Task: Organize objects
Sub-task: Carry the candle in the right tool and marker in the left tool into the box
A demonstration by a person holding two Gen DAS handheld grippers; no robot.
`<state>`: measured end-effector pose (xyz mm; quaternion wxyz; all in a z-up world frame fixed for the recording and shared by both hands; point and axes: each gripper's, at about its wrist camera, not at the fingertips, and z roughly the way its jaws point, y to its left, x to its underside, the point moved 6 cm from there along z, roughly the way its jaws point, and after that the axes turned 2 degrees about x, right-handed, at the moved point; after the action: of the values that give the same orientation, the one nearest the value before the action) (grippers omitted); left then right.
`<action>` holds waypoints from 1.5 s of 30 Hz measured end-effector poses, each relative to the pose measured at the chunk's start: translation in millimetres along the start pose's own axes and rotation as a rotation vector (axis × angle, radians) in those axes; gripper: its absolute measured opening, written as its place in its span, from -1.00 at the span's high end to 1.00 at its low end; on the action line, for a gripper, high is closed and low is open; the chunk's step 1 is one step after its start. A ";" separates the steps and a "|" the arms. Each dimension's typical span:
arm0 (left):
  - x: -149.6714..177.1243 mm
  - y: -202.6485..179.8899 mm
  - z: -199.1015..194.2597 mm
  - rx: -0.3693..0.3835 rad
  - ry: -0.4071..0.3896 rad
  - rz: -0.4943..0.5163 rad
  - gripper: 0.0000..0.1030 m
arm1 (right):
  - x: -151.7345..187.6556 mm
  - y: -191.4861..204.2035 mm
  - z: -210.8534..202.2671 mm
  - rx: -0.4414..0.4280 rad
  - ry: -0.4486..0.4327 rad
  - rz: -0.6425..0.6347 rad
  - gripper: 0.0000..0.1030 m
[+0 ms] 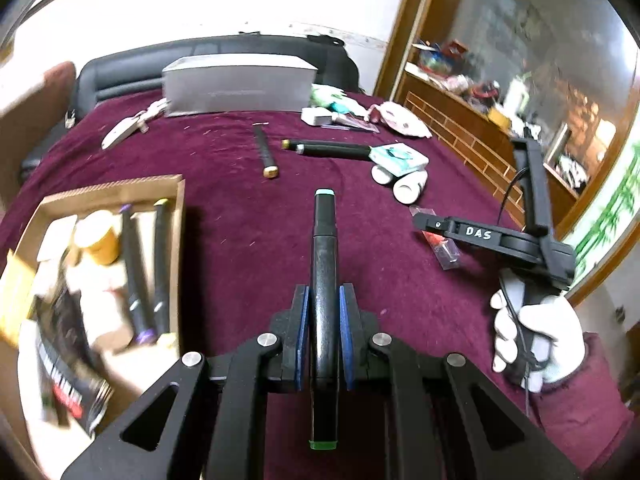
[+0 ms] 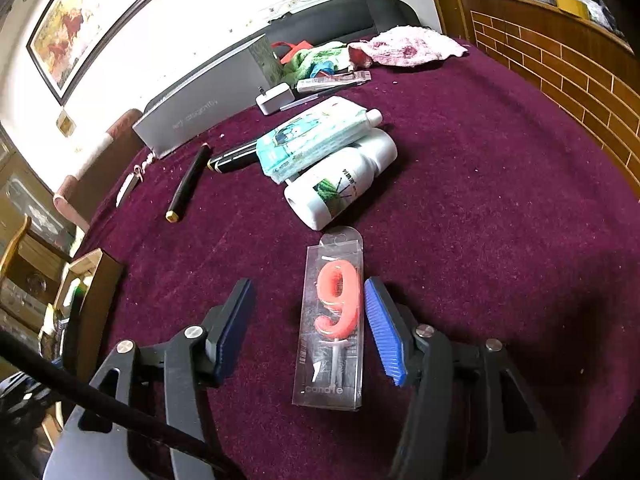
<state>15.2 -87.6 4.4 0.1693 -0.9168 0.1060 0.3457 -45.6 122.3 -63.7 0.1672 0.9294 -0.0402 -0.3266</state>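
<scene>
Candle (image 2: 338, 320), a red 9 in a clear, light, slippery plastic case, lies on the purple surface (image 2: 500, 220) between the right tool's (image 2: 312, 332) half-spread pads, untouched. Grip its long edges gently. Left tool (image 1: 324, 336) clamps a black marker (image 1: 323, 264).

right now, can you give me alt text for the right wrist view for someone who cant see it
The open right gripper straddles a clear plastic box holding a red number nine candle, lying on a maroon velvet tablecloth; its pads do not press the box. Beyond lie two white plastic bottles under a pale green tissue pack, black marker pens and a grey cardboard box.
</scene>
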 end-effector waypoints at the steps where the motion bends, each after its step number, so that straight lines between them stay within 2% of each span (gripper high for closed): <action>1: 3.0 3.8 -4.6 0.001 -0.004 -0.012 0.78 | 0.7 2.8 0.4 0.023 0.008 -0.020 -0.08; 4: 10.5 9.4 -16.4 -0.001 -0.022 -0.026 0.78 | 7.9 18.0 3.2 0.173 0.046 -0.151 -0.03; 5: 12.0 11.1 -18.8 0.001 -0.029 -0.032 0.78 | 10.7 21.9 3.9 0.241 0.051 -0.193 0.22; 6: 13.3 12.7 -21.0 0.005 -0.036 -0.038 0.78 | 12.7 23.7 3.8 0.297 0.050 -0.226 0.34; 7: 14.3 14.1 -22.3 0.004 -0.040 -0.040 0.78 | 14.7 27.0 2.8 0.312 0.047 -0.250 0.52; 15: 21.9 29.0 -42.7 0.019 -0.082 -0.080 0.78 | 35.2 40.7 -23.7 0.157 0.078 -0.155 0.52; 20: 25.5 41.8 -63.7 0.016 -0.124 -0.112 0.77 | 42.1 68.1 -43.9 0.018 0.068 -0.130 0.51; 24: 27.9 61.5 -86.0 -0.018 -0.168 -0.139 0.77 | 43.9 97.9 -56.7 -0.075 0.062 -0.140 0.51; 36: 52.6 135.1 -118.9 -0.157 -0.205 -0.239 0.77 | 58.8 177.3 -65.7 -0.223 0.103 -0.213 0.50; 45: 70.2 164.5 -109.6 -0.199 -0.168 -0.296 0.77 | 83.2 232.5 -53.6 -0.330 0.191 -0.259 0.50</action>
<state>81.4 -286.5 -4.6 0.1352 -0.9025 -0.0792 0.4012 60.8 -96.6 4.4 0.2766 0.9136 0.1495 -0.2579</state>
